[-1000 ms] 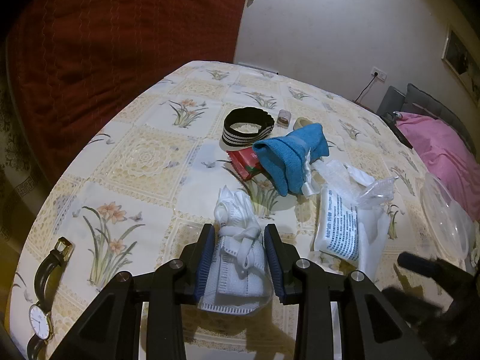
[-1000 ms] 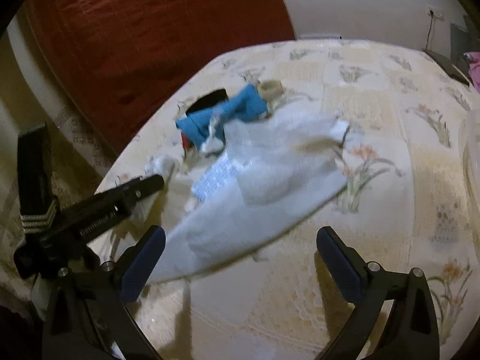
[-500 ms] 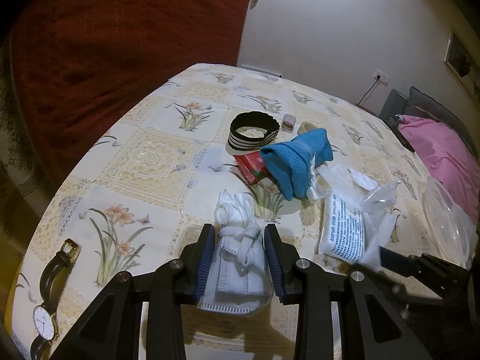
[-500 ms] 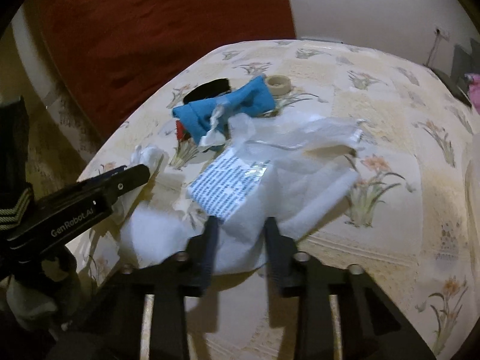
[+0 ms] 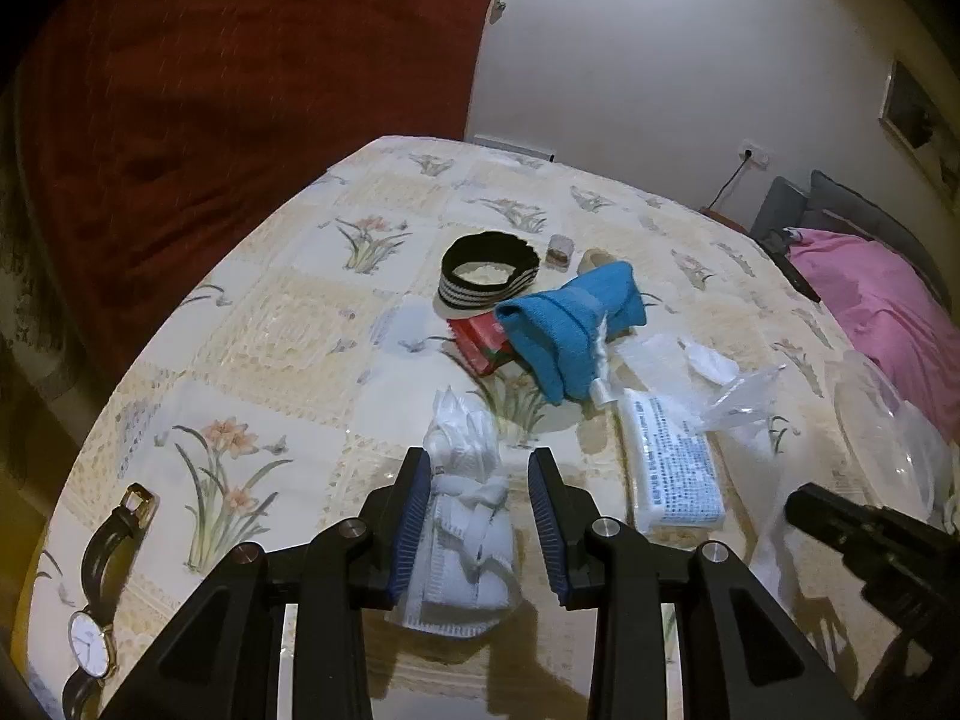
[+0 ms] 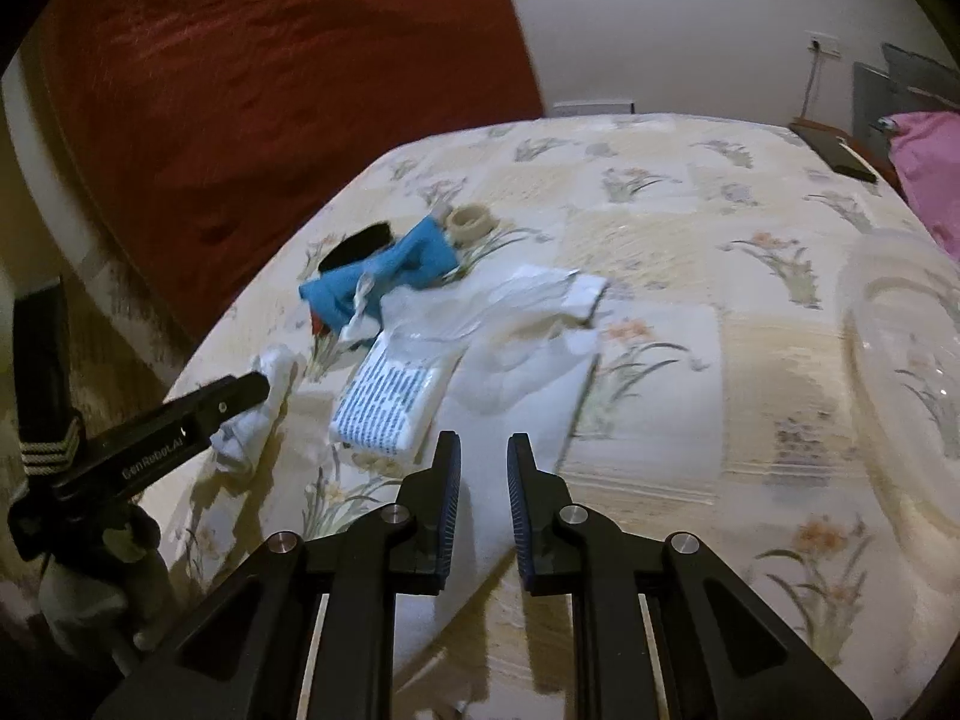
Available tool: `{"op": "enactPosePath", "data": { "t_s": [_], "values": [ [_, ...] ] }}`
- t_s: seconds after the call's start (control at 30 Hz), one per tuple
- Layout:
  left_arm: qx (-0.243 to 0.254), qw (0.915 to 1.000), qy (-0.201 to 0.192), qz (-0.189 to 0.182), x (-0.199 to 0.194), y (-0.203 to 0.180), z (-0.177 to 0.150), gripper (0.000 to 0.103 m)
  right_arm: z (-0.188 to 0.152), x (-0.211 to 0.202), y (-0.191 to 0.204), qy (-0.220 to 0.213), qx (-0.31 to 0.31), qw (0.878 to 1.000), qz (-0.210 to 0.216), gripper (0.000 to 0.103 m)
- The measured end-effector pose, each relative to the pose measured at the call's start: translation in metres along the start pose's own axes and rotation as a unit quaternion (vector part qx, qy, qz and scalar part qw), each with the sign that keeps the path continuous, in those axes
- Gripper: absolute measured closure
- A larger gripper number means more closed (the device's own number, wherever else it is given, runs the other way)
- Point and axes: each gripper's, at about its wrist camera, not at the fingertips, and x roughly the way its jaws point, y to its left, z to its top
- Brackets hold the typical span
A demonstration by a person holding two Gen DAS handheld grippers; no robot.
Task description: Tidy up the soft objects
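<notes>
1. Left wrist view: The left gripper (image 5: 480, 516) is closed on a white folded cloth (image 5: 465, 516). The blue pads press on both sides of it. The cloth sits low over the flowery tabletop (image 5: 270, 324), but I cannot tell if it touches.
2. Farther off lie a blue towel (image 5: 570, 336), a red packet (image 5: 480, 342) partly under it, and a black striped band (image 5: 489, 279). A clear plastic bag (image 5: 672, 456) with a printed label lies to the right, just beside the white cloth. A wristwatch (image 5: 102, 588) lies near the left edge, well apart from the rest.
3. Right wrist view: The right gripper (image 6: 483, 498) is pinched on the near white edge of the plastic bag (image 6: 504, 372). Its two pads are close together, with the thin sheet between them. The left gripper (image 6: 252, 387) shows at the left with the white folded cloth (image 6: 258, 414) in it. A clear bowl (image 6: 900, 348) stands at the right.
4. What could go wrong: The bag is thin and slippery. If the right gripper pulls fast, I think the sheet could slip out, or the stuff inside could fall from the bag's open end.
5. The white cloth is floppy. Its loose end could drag on the tabletop and unfold.
6. The two grippers are near each other. A careless move could make them bump.
</notes>
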Motion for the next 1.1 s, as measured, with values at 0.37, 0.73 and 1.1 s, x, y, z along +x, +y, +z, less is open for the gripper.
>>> {"op": "enactPosePath", "data": {
  "t_s": [0.37, 0.73, 1.1],
  "values": [
    [0.007, 1.0, -0.001, 0.004, -0.004, -0.007, -0.002, 0.066, -0.008, 0.004, 0.008, 0.013, -0.008, 1.0, 0.007, 0.023],
    [-0.001, 0.9995, 0.021, 0.024, 0.013, 0.001, -0.005, 0.035, -0.009, 0.033, 0.009, 0.034, -0.015, 0.999, -0.035, 0.067],
    [0.015, 0.9999, 0.004, -0.006, 0.002, -0.008, -0.004, 0.069, -0.002, -0.002, -0.011, -0.017, 0.021, 1.0, -0.004, 0.092]
  ]
}}
